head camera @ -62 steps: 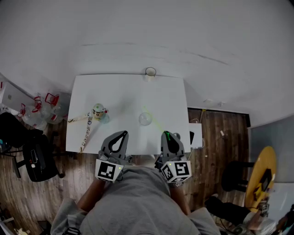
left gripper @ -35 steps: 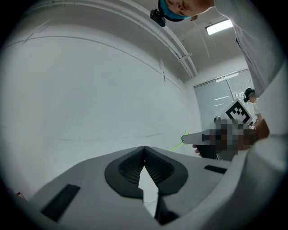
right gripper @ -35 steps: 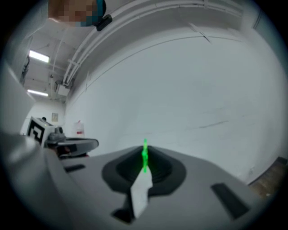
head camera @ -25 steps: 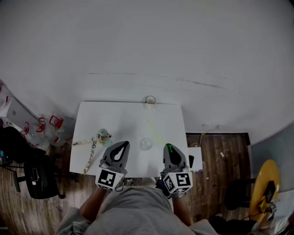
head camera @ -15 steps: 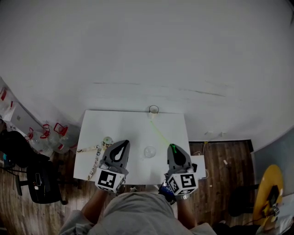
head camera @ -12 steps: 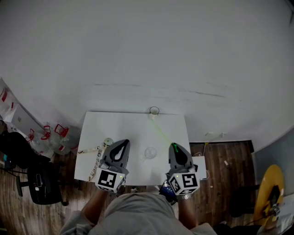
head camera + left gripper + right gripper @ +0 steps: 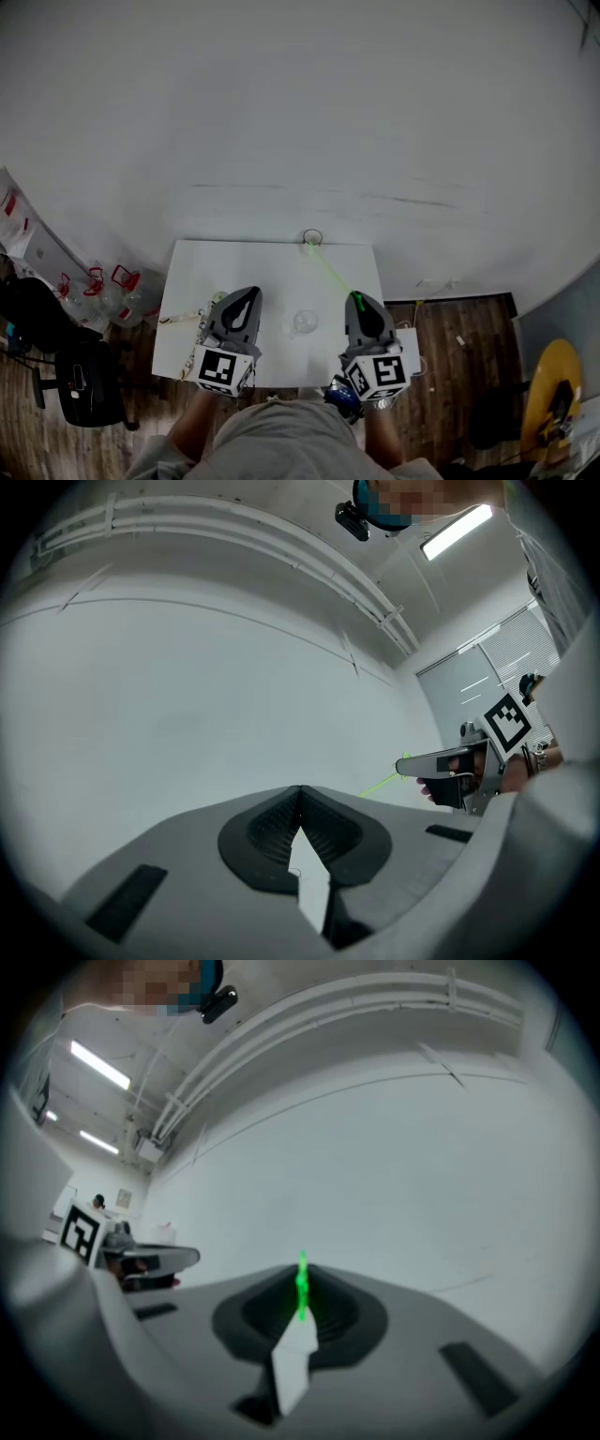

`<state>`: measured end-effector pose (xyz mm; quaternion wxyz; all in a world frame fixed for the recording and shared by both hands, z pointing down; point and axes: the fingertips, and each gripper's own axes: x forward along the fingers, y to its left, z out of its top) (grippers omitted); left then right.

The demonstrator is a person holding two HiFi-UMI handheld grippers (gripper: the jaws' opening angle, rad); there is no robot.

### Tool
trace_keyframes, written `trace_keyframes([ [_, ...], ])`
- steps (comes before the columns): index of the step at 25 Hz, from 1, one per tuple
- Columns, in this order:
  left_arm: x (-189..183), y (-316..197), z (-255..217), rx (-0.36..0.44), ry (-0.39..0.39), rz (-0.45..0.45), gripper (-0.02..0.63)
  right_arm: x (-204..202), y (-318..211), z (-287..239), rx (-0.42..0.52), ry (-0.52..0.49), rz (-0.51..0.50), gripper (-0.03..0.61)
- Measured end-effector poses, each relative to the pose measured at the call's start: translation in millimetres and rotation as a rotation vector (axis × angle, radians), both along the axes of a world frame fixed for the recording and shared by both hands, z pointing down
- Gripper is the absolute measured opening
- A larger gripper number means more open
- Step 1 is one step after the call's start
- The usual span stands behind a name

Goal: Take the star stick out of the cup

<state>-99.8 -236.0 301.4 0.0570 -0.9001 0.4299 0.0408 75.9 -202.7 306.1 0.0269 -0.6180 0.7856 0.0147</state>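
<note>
While right gripper (image 7: 356,302) pinches star stick (image 7: 333,274) clear of cup (image 7: 304,322), left gripper (image 7: 248,298) closed and empty, we should grip firm, lower gently onto counter (image 7: 244,262).

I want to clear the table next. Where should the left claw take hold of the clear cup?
Grip the clear cup across its side wall, coming from its left: it seems to stand upright, round mouth up, and the left claw is on that side. That claw is shut and empty, so open it first; the right claw is shut on the green stick.
</note>
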Motion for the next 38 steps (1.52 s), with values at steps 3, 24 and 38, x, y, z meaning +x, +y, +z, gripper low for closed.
trace_keyframes([
  [3, 4, 4, 1, -0.005, -0.001, 0.008, 0.031, 0, 3, -3, 0.008, -0.002, 0.001, 0.046],
  [24, 9, 10, 9, 0.011, -0.016, 0.027, 0.032, 0, 9, 4, -0.009, -0.017, 0.003, 0.046],
  [38, 8, 12, 10, -0.008, -0.006, 0.02, 0.031, -1, 9, 5, -0.012, -0.01, 0.003, 0.046],
])
